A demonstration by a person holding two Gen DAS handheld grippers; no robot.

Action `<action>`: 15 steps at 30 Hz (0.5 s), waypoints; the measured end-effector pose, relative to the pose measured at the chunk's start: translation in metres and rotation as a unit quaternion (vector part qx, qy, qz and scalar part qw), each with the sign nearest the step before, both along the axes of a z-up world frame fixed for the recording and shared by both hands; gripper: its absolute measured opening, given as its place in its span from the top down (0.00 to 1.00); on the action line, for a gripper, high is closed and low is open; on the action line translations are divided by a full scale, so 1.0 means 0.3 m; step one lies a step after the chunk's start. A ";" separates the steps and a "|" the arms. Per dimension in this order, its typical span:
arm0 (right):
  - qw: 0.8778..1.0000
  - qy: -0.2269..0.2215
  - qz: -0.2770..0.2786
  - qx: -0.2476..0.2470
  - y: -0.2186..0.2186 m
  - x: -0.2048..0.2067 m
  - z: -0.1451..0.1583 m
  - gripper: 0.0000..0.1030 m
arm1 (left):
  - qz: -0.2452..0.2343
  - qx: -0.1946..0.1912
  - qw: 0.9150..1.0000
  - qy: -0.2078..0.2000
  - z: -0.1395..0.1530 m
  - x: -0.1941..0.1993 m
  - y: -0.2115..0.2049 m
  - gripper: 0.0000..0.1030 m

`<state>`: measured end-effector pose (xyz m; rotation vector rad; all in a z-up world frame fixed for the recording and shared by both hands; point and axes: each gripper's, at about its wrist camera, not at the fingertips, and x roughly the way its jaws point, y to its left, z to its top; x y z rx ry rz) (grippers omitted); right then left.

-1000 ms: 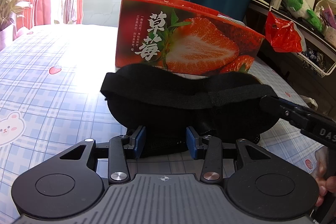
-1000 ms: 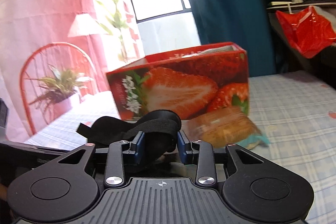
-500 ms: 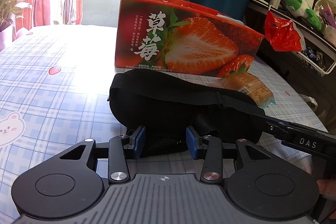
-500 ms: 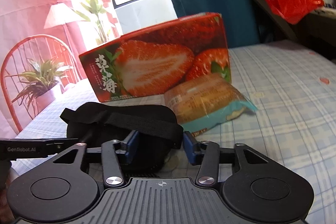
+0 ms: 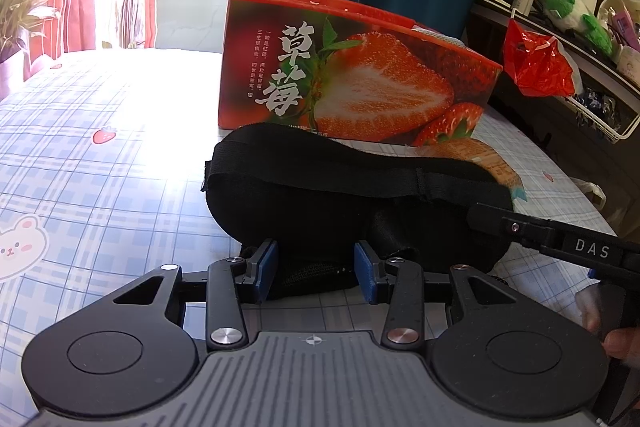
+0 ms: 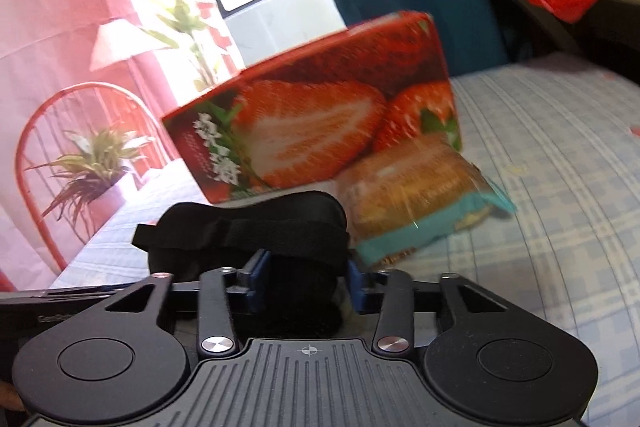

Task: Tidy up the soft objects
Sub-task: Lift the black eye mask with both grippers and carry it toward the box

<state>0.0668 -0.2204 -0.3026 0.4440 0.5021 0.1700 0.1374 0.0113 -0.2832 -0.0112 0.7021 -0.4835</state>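
The strawberry box (image 5: pixel 352 67) stands open-topped on the checked tablecloth (image 5: pixel 100 163), and the black eye mask (image 5: pixel 340 203) sits just in front of it; a second ago the mask was lifted higher against the box face, half a second ago it had sunk toward the cloth, and now it rides up a little again, which I judge to mean the two grippers are carrying it toward the box rather than setting it down. The left gripper (image 5: pixel 316 269) is clenched on the mask's lower edge, and the right gripper (image 6: pixel 306 277) is clamped on the mask's end, its strap (image 6: pixel 256 231) draped over the fingers. The wrapped bread (image 6: pixel 416 187) lies touching the box's near corner, beside the mask. The left view shows the whole span of the mask, the box's open top and the right gripper's arm reaching in from the side; the right view, blurred by motion, shows the bread almost whole, where the left view gives only a sliver of it behind the mask.
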 end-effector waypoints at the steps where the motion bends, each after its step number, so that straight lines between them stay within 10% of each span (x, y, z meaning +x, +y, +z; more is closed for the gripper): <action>1: 1.000 -0.003 0.004 -0.002 0.002 0.001 0.004 0.80 | 0.000 0.000 1.000 0.000 0.000 0.000 0.001 0.57; 15: 1.000 0.006 0.003 -0.027 0.001 -0.010 -0.028 0.85 | -0.014 -0.043 0.999 0.021 0.014 0.027 0.032 0.34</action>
